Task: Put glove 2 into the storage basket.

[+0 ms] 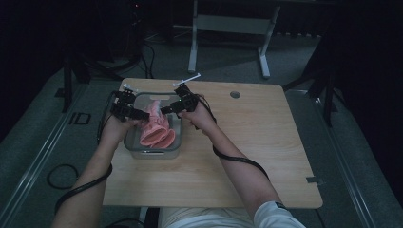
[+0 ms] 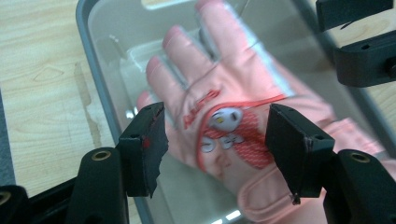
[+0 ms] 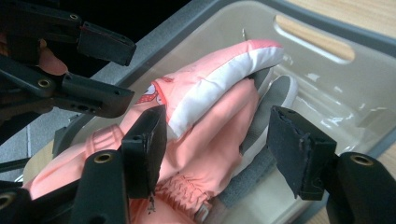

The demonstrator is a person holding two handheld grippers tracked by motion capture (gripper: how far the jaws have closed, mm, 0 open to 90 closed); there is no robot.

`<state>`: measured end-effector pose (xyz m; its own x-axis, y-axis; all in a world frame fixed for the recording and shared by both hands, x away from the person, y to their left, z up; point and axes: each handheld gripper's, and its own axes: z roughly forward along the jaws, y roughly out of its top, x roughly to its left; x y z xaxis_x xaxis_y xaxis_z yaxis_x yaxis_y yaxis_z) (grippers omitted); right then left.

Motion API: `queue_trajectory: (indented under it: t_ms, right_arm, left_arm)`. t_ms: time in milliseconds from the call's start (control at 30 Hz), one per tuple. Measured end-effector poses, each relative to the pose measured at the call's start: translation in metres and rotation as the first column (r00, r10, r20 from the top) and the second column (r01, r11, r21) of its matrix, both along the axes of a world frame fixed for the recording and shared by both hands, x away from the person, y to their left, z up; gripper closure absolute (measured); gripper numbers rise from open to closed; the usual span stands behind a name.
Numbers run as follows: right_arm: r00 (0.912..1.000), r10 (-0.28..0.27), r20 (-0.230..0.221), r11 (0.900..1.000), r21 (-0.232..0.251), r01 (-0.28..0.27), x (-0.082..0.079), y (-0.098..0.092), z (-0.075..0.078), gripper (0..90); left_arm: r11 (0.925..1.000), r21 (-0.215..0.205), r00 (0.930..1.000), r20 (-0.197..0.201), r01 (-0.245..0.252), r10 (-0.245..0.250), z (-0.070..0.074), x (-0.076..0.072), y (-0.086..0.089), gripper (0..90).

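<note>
Where cuffs bunch, glove's [image 3: 205, 140] grey palm [image 3: 275, 100]

Soft pink cloth gloves [image 2: 233, 93] in a glossy plastic tub [image 2: 98, 79] on matt wood table [image 1: 252, 142].

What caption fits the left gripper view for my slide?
Open left gripper above a pink glove lying in a grey bin.

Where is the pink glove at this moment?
In the high view the pink glove lies inside the clear grey-rimmed bin on the table's left part, between the left tool and right tool.
</note>
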<state>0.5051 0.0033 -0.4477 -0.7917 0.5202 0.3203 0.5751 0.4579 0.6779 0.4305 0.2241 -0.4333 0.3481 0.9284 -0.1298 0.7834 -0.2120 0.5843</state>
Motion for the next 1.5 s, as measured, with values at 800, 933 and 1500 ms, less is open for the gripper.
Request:
queue_trajectory:
  t_ms: [800,933,1500]
  right_arm:
    - [0.9954,0.063,0.072,0.996,0.057,-0.067,-0.019,-0.059,0.027,19.7]
    - [0.9947,0.043,0.094,0.998,0.042,-0.047,-0.019,-0.074,0.025,17.7]
    - [0.989,0.009,0.148,1.0,0.02,-0.012,-0.032,-0.129,0.009,15.2]
  left_arm:
    - [0.9764,-0.053,0.9654,0.17,0.209,-0.198,0.032,-0.033,-0.064,1.0]
    - [0.9724,-0.047,0.9548,0.206,0.229,-0.215,0.033,-0.041,-0.08,1.0]
    - [0.9322,-0.015,0.9073,0.236,0.362,-0.348,0.024,-0.063,-0.136,1.1]
